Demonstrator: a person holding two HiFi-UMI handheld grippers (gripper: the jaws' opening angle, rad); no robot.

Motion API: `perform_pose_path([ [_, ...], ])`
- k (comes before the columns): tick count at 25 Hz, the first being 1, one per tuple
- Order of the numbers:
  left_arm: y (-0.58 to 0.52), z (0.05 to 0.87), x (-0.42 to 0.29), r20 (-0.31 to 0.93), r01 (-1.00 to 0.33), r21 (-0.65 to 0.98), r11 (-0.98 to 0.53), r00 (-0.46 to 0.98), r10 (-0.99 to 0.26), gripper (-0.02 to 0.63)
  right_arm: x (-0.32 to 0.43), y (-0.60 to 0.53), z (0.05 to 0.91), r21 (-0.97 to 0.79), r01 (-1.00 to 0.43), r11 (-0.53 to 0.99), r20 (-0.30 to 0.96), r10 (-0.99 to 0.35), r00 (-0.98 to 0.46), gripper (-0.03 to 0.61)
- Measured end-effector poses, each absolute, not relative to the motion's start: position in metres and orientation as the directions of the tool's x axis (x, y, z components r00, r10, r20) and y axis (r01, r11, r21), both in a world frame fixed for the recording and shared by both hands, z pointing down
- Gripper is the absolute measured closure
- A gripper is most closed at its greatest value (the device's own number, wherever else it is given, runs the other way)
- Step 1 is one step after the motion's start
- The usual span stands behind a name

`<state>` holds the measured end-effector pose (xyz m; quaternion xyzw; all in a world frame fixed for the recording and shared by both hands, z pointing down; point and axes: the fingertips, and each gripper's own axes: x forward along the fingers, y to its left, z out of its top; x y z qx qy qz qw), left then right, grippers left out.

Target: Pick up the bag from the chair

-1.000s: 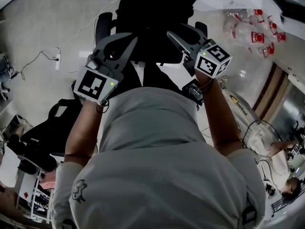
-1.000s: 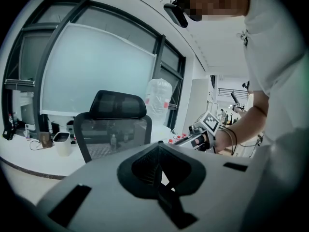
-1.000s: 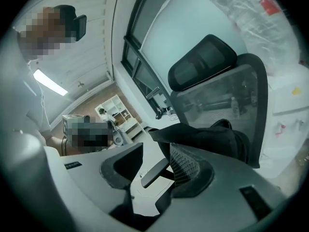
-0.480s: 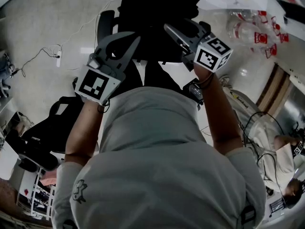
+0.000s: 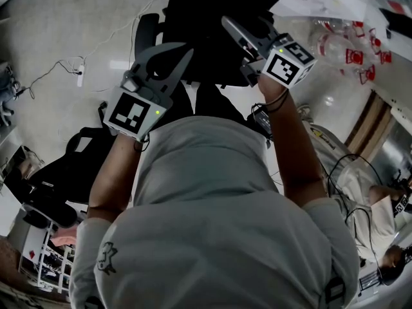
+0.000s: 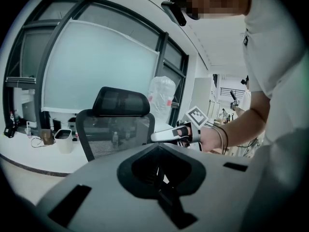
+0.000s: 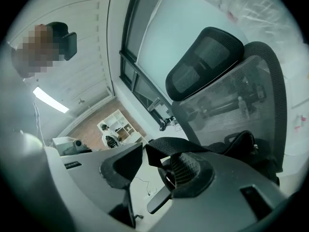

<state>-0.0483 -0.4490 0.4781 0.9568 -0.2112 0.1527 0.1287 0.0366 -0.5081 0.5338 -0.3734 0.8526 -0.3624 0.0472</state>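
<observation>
A black mesh office chair with a headrest stands ahead of me; in the head view it is a dark mass. On its seat lies a black bag. The bag's strap runs from it over one jaw into the gap of my right gripper. Those jaws have just been opening and stand apart, not pressing the strap. The right gripper reaches over the chair. My left gripper hangs beside it, shut on nothing; its view shows the chair's back and the right gripper.
A second black bag lies on the floor at the left, near a power strip with its cable. A clear sack of bottles sits at the upper right. Another person is at the right. A white bin stands on a ledge.
My right gripper has moved up the picture, farther over the chair. The left gripper has stayed almost in place.
</observation>
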Motion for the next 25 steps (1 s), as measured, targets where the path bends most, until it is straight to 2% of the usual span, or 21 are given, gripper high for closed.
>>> perform_pose_path([
  [7, -0.454, 0.477, -0.049, 0.347, -0.447, 0.185, -0.875, 0.863, -0.367, 0.601, 0.034, -0.531, 0.526, -0.695, -0.567, 0.442, 0.134, -0.695, -0.706, 0.413],
  [10, -0.456, 0.478, -0.051, 0.347, -0.453, 0.187, -0.872, 0.861, -0.372, 0.601, 0.038, -0.538, 0.521, -0.744, -0.513, 0.427, 0.073, -0.712, -0.698, 0.414],
  [14, -0.457, 0.478, -0.052, 0.344, -0.455, 0.193, -0.869, 0.861, -0.375, 0.601, 0.04, -0.538, 0.517, -0.76, -0.486, 0.432, 0.037, -0.717, -0.696, 0.447],
  [19, -0.455, 0.48, -0.051, 0.344, -0.455, 0.198, -0.868, 0.862, -0.373, 0.601, 0.038, -0.532, 0.515, -0.757, -0.47, 0.454, 0.026, -0.697, -0.716, 0.517],
  [25, -0.454, 0.481, -0.052, 0.351, -0.457, 0.187, -0.87, 0.858, -0.375, 0.601, 0.037, -0.519, 0.509, -0.767, -0.42, 0.485, -0.029, -0.68, -0.733, 0.535],
])
